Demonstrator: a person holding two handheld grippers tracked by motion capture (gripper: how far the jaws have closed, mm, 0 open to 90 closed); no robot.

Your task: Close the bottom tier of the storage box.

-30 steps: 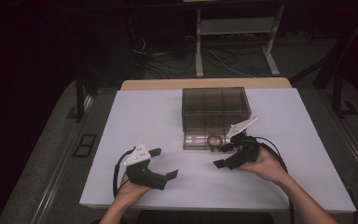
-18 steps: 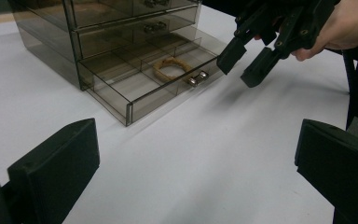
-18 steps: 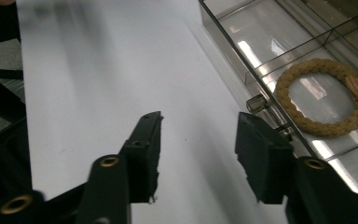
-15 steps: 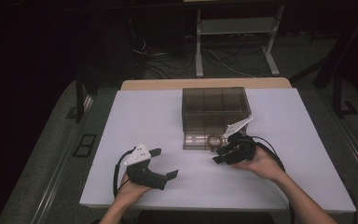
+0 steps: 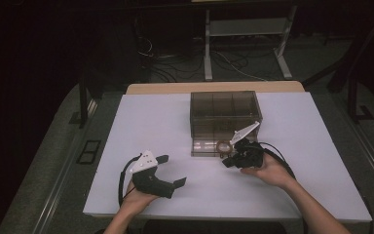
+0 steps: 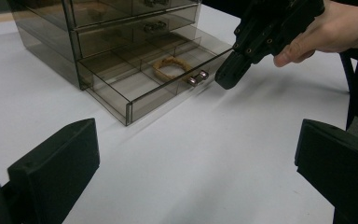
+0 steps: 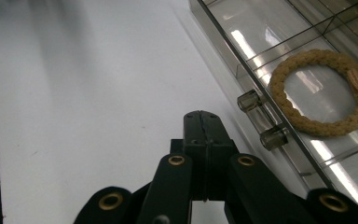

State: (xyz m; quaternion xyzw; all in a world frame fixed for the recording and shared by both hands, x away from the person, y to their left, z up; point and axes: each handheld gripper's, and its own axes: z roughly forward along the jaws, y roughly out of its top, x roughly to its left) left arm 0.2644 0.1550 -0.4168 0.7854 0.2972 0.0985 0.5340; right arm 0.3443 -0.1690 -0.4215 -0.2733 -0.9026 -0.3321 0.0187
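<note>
Left gripper [image 5: 168, 170] spread, empty, resting on white table [image 5: 141, 122], well apart from organizer; right gripper [image 5: 228, 160] jaws just closed together on nothing, tips just beside handle [image 7: 263, 123] of bottom drawer [image 6: 135, 100]. Drawer pulled out, braided tan ring [image 7: 324, 91] lying inside; likely left: push drawer shut. Smoky clear plastic organizer [image 5: 225, 113], three drawers

From above your side of the table [image 5: 141, 122] you look forward and down, far enough to take in the whole top and the floor beyond. Your left gripper [image 6: 196, 186] camera sits low over the surface, facing across to the drawer box [image 6: 116, 51] at middling range. Your right gripper [image 7: 204, 128] camera hangs close, looking down beside the open drawer [image 7: 270, 70]. All three views share that drawer [image 5: 205, 146] and its braided ring [image 7: 324, 91]
</note>
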